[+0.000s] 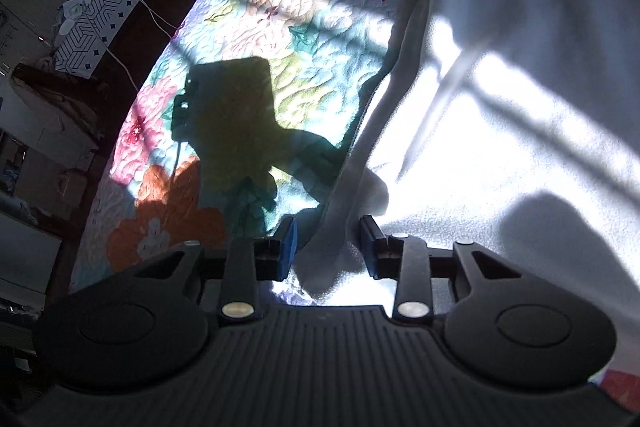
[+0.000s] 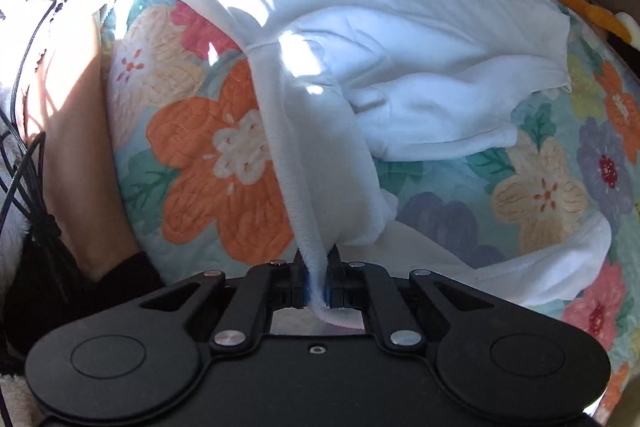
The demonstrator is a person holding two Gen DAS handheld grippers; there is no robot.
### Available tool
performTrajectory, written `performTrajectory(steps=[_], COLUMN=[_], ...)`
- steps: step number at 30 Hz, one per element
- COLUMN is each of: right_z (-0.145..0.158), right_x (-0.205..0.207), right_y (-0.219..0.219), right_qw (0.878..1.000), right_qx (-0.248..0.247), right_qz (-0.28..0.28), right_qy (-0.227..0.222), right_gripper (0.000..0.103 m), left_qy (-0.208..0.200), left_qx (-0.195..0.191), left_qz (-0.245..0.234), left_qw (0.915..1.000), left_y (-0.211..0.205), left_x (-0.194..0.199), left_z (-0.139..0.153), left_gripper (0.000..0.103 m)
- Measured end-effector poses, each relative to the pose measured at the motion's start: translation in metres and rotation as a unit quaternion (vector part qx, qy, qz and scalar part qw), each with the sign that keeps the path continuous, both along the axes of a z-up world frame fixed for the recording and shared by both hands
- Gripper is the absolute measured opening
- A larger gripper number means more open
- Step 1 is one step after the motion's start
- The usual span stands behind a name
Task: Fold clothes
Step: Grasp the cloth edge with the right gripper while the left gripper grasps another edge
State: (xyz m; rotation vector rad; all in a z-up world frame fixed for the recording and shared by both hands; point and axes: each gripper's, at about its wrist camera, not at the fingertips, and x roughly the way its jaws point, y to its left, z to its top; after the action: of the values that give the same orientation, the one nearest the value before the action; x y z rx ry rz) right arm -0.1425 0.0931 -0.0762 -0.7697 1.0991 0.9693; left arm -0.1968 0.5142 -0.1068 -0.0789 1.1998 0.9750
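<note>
Spread across a floral quilt (image 2: 224, 163), a white fleece garment (image 2: 400, 27), its ribbed hem bunched toward both tools. Right gripper (image 2: 317, 283) clamped tight on a pinched fold of that hem. Left gripper (image 1: 329, 247) partly apart, a fold of hem between the blue pads (image 1: 289, 247), grip there unclear

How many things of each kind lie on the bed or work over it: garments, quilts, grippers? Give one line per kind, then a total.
White garment: 1
Floral quilt: 1
Grippers, left gripper and right gripper: 2
Total: 4
</note>
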Motion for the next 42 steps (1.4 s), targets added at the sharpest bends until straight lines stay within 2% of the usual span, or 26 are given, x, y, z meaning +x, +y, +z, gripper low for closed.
performTrajectory(steps=[2, 4, 5, 6, 9, 13, 15, 18, 20, 21, 23, 26, 27, 28, 29, 30, 31, 33, 34, 35, 37, 39, 41, 42], right_z=[-0.003, 0.0, 0.002, 0.005, 0.014, 0.02, 0.016, 0.008, 0.007, 0.006, 0.01, 0.015, 0.017, 0.018, 0.018, 0.019, 0.019, 0.022, 0.024, 0.025, 0.028, 0.023, 0.01, 0.001], right_x=[-0.002, 0.001, 0.003, 0.008, 0.031, 0.061, 0.073, 0.087, 0.089, 0.084, 0.079, 0.073, 0.07, 0.069, 0.068, 0.068, 0.07, 0.08, 0.086, 0.093, 0.107, 0.126, 0.141, 0.15], right_y=[0.003, 0.003, 0.004, 0.003, -0.003, -0.013, -0.017, -0.018, -0.015, -0.011, -0.006, 0.003, 0.007, 0.01, 0.012, 0.014, 0.014, 0.007, 0.001, -0.005, -0.014, -0.02, -0.021, -0.021], right_qw=[0.999, 0.995, 0.992, 0.987, 0.965, 0.928, 0.904, 0.867, 0.853, 0.85, 0.851, 0.853, 0.856, 0.859, 0.862, 0.865, 0.868, 0.866, 0.863, 0.862, 0.877, 0.896, 0.909, 0.911], right_qx=[0.037, 0.082, 0.104, 0.129, 0.206, 0.275, 0.303, 0.33, 0.336, 0.338, 0.337, 0.328, 0.324, 0.321, 0.317, 0.313, 0.31, 0.322, 0.33, 0.335, 0.325, 0.288, 0.247, 0.231], right_qz=[-0.023, -0.055, -0.072, -0.089, -0.138, -0.187, -0.207, -0.23, -0.227, -0.222, -0.209, -0.197, -0.191, -0.183, -0.177, -0.171, -0.171, -0.182, -0.191, -0.203, -0.227, -0.26, -0.288, -0.301], right_qy=[0.013, 0.022, 0.027, 0.035, 0.085, 0.164, 0.217, 0.296, 0.33, 0.337, 0.345, 0.355, 0.354, 0.354, 0.354, 0.354, 0.348, 0.337, 0.332, 0.321, 0.273, 0.215, 0.17, 0.163], right_gripper=[0.007, 0.008, 0.008, 0.008, 0.008, 0.009, 0.009, 0.01, 0.011, 0.011, 0.011, 0.013, 0.013, 0.015, 0.016, 0.018, 0.02, 0.029, 0.043, 0.052, 0.056, 0.057, 0.059, 0.06], left_qy=[-0.022, -0.083, -0.12, -0.151, -0.218, -0.261, -0.268, -0.251, -0.23, -0.226, -0.234, -0.253, -0.261, -0.271, -0.285, -0.296, -0.302, -0.314, -0.322, -0.33, -0.343, -0.355, -0.362, -0.366], left_qx=[-0.001, -0.051, -0.088, -0.12, -0.172, -0.217, -0.239, -0.251, -0.233, -0.234, -0.267, -0.321, -0.327, -0.329, -0.328, -0.328, -0.333, -0.342, -0.34, -0.335, -0.332, -0.332, -0.328, -0.326], left_qz=[-0.026, -0.064, -0.081, -0.1, -0.17, -0.301, -0.356, -0.418, -0.463, -0.478, -0.482, -0.443, -0.431, -0.42, -0.407, -0.397, -0.388, -0.364, -0.353, -0.346, -0.333, -0.32, -0.309, -0.302], left_qw=[0.9994, 0.9931, 0.9855, 0.9761, 0.9455, 0.8915, 0.8631, 0.8362, 0.8238, 0.8158, 0.8008, 0.7978, 0.7994, 0.8013, 0.8034, 0.8044, 0.8046, 0.8076, 0.8099, 0.8119, 0.8132, 0.8135, 0.816, 0.8177], left_y=[-0.022, -0.046, -0.057, -0.069, -0.111, -0.18, -0.212, -0.245, -0.266, -0.274, -0.282, -0.284, -0.284, -0.282, -0.277, -0.272, -0.265, -0.248, -0.24, -0.232, -0.215, -0.199, -0.187, -0.181], left_x=[-0.005, -0.013, -0.018, -0.022, -0.028, -0.03, -0.029, -0.029, -0.03, -0.03, -0.025, -0.015, -0.013, -0.013, -0.014, -0.015, -0.017, -0.019, -0.022, -0.024, -0.026, -0.027, -0.029, -0.03], left_z=[0.021, 0.043, 0.053, 0.062, 0.081, 0.094, 0.092, 0.086, 0.086, 0.086, 0.083, 0.073, 0.071, 0.069, 0.068, 0.068, 0.067, 0.067, 0.068, 0.07, 0.075, 0.079, 0.081, 0.081], left_gripper=[0.048, 0.058, 0.059, 0.06, 0.066, 0.078, 0.079, 0.079, 0.079, 0.079, 0.08, 0.087, 0.088, 0.083, 0.077, 0.049, 0.029, 0.02, 0.017, 0.017, 0.017, 0.017, 0.017, 0.017])
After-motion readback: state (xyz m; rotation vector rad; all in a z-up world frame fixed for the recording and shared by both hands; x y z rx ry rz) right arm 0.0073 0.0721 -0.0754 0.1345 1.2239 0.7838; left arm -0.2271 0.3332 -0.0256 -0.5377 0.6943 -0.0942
